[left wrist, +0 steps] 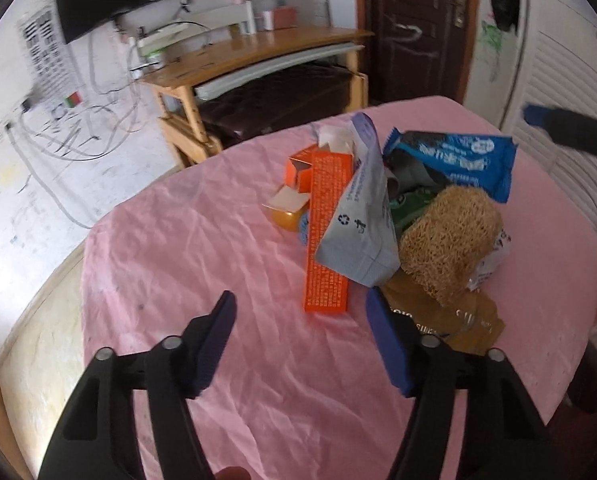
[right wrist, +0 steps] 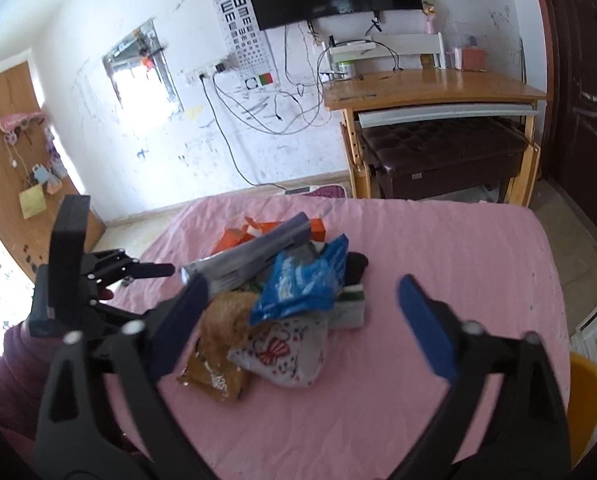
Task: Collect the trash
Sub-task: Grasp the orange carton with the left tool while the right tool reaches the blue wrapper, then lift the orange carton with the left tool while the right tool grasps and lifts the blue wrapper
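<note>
Left tongs (left wrist: 300, 304) and right tongs (right wrist: 304, 286) both hang spread wide and grasping nothing above the trash pile (left wrist: 394, 208), heaped mid-surface toward the far edge of the pink cloth (left wrist: 202, 240). Collecting looks unstarted; everything remains.

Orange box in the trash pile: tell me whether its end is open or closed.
Open. In the left wrist view the orange box lies flat on the pink tablecloth, and its far end gapes, with white flaps folded outward.
</note>
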`<state>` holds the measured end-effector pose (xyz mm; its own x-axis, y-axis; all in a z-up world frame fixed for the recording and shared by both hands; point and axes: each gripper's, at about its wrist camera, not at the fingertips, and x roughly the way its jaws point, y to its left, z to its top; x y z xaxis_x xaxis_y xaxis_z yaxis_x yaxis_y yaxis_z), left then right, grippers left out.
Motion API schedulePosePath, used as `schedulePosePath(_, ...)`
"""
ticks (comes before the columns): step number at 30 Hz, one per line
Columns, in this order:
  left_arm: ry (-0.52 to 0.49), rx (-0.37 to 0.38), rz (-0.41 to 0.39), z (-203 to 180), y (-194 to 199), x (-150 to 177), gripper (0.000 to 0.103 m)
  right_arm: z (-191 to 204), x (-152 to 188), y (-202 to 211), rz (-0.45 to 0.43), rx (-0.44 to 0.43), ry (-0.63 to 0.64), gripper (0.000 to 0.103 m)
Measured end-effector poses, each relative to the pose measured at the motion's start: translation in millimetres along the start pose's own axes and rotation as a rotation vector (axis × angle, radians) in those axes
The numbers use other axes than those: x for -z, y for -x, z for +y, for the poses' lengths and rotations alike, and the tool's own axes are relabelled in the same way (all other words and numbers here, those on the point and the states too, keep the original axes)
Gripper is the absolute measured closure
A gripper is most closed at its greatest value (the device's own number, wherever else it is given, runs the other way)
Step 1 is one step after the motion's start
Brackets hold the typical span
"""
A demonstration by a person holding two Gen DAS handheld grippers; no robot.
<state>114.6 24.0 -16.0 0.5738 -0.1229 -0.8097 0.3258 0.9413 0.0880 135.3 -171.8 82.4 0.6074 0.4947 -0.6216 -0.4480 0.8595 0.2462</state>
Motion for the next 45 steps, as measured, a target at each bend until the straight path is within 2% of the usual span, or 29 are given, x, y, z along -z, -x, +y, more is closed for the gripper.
schedulePosePath(3,-0.037,0.052,0.01,1.2,-10.0,-5.7,0.048,3.0,-6.5,-10.6,0.027,0.019,0.01,0.03)
schedulePosePath(8,-0.106,0.089,0.012,-4.7,-25.4,-16.3,0.048,-1.2,-11.3,-30.9,0.071,0.051,0.013,0.034)
schedulePosePath(9,-0.11,0.11,0.009,-5.7,-27.8,-18.9,0.053,-2.1,-12.3,-33.9,0.08,0.059,0.017,0.034)
schedulePosePath(12,-0.082,0.174,0.032,-0.9,-36.2,-22.9,0.082,-5.7,-14.3,-40.8,0.097,0.075,0.019,0.034)
schedulePosePath(17,-0.028,0.23,0.008,6.1,-36.5,-19.5,0.085,-2.0,-14.6,-50.1,0.138,0.066,0.033,0.034)
schedulePosePath(20,-0.005,0.238,-0.016,9.9,-28.4,-11.4,0.085,7.8,-12.6,-54.4,0.152,0.066,0.066,0.036)
schedulePosePath(21,-0.003,0.235,-0.021,10.5,-26.5,-8.5,0.085,10.6,-11.8,-55.6,0.158,0.065,0.077,0.043)
schedulePosePath(25,0.027,0.21,-0.016,17.0,-18.0,2.0,0.085,16.2,-9.5,-64.3,0.194,0.091,0.106,0.055)
schedulePosePath(27,0.033,0.2,-0.023,19.6,-14.9,3.8,0.085,15.6,-8.1,-67.3,0.202,0.101,0.107,0.067)
schedulePosePath(33,0.063,0.185,-0.053,26.8,1.4,12.0,0.085,10.1,1.0,-80.5,0.256,0.098,0.099,0.086)
schedulePosePath(38,0.07,0.173,-0.09,25.8,18.6,10.6,0.085,1.0,-3.1,-76.5,0.22,0.067,0.023,0.084)
schedulePosePath(40,0.07,0.17,-0.099,26.1,22.9,9.8,0.085,1.3,-7.3,-75.9,0.208,0.063,0.012,0.058)
schedulePosePath(41,0.069,0.171,-0.099,26.0,24.5,11.2,0.085,3.3,-9.4,-76.4,0.204,0.057,0.013,0.043)
schedulePosePath(42,0.069,0.172,-0.098,25.6,24.7,11.2,0.085,6.9,-11.1,-77.8,0.203,0.046,0.021,0.039)
schedulePosePath(45,0.078,0.185,-0.088,25.4,23.6,16.1,0.085,17.4,-12.5,-85.8,0.219,0.052,0.048,0.039)
